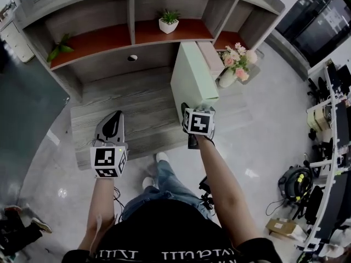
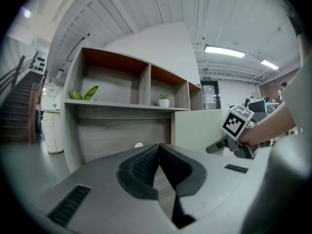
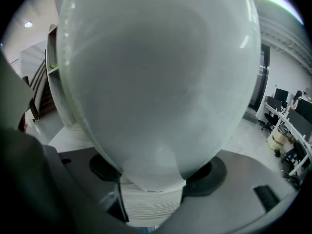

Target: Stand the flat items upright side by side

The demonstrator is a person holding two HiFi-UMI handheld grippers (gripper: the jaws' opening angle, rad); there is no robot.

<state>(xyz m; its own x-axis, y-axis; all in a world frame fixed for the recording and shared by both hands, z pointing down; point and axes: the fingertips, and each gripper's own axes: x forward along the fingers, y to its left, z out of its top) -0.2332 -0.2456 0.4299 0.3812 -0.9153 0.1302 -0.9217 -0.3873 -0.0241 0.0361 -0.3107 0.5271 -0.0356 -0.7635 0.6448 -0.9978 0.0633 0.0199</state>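
Note:
A thick pale green book (image 1: pixel 192 78) stands on edge on the wooden desk (image 1: pixel 137 111), right of centre. My right gripper (image 1: pixel 189 111) is shut on its near edge. In the right gripper view the green cover (image 3: pixel 156 82) fills the frame, and the white page block (image 3: pixel 151 204) sits between the jaws of that gripper (image 3: pixel 153 179). Close behind it on the right stands a pink book (image 1: pixel 211 56). My left gripper (image 1: pixel 116 116) hovers over the desk's front left, shut and holding nothing (image 2: pixel 158 147). The left gripper view shows the green book (image 2: pixel 200 130) upright with the right gripper (image 2: pixel 214 147) on it.
A vase of pink flowers (image 1: pixel 236 64) stands at the desk's right end, next to the books. The shelf above holds a small potted plant (image 1: pixel 168 22) and green leaves (image 1: pixel 60 48). A cable hole (image 1: pixel 132 58) sits in the back panel. The person's shoes show on the floor below the desk edge.

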